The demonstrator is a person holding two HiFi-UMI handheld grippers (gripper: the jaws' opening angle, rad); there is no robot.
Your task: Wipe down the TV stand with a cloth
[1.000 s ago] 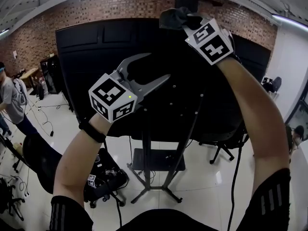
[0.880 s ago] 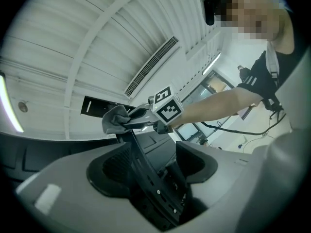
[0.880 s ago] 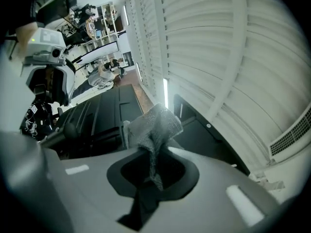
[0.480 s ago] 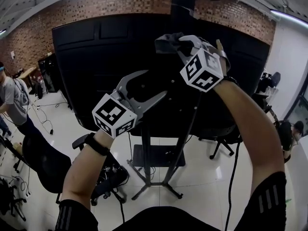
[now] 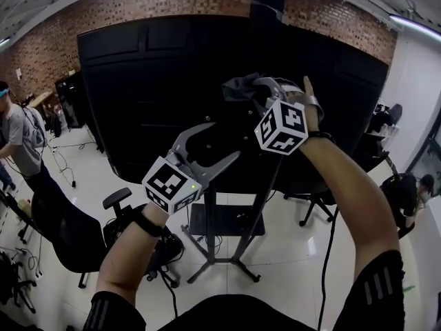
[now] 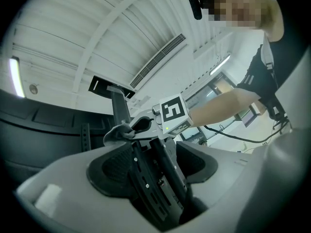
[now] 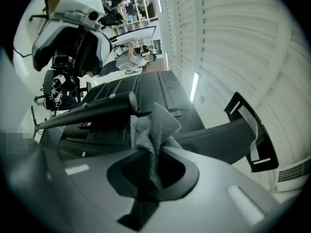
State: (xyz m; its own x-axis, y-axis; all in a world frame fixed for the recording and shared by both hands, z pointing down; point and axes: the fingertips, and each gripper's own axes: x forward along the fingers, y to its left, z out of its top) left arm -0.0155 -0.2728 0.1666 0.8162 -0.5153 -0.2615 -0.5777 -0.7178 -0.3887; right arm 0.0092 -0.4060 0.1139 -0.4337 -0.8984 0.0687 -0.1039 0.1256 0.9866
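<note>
Before the TV stand (image 5: 209, 250), right tool (image 5: 258, 92) clamped on grey cloth (image 5: 238, 87), left tool (image 5: 222, 142) spread apart.

Cloth (image 7: 154, 125): grey, nubby fabric. TV stand (image 5: 227, 221): black matt metal. Floor (image 5: 296, 254): glossy tile. Wall (image 5: 172, 2): rough brick.

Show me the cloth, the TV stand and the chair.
cloth (image 7: 154, 125): right gripper view, its bunched middle.
TV stand (image 5: 209, 236): head view, its upright post.
chair (image 5: 63, 236): head view, its backrest.
</note>
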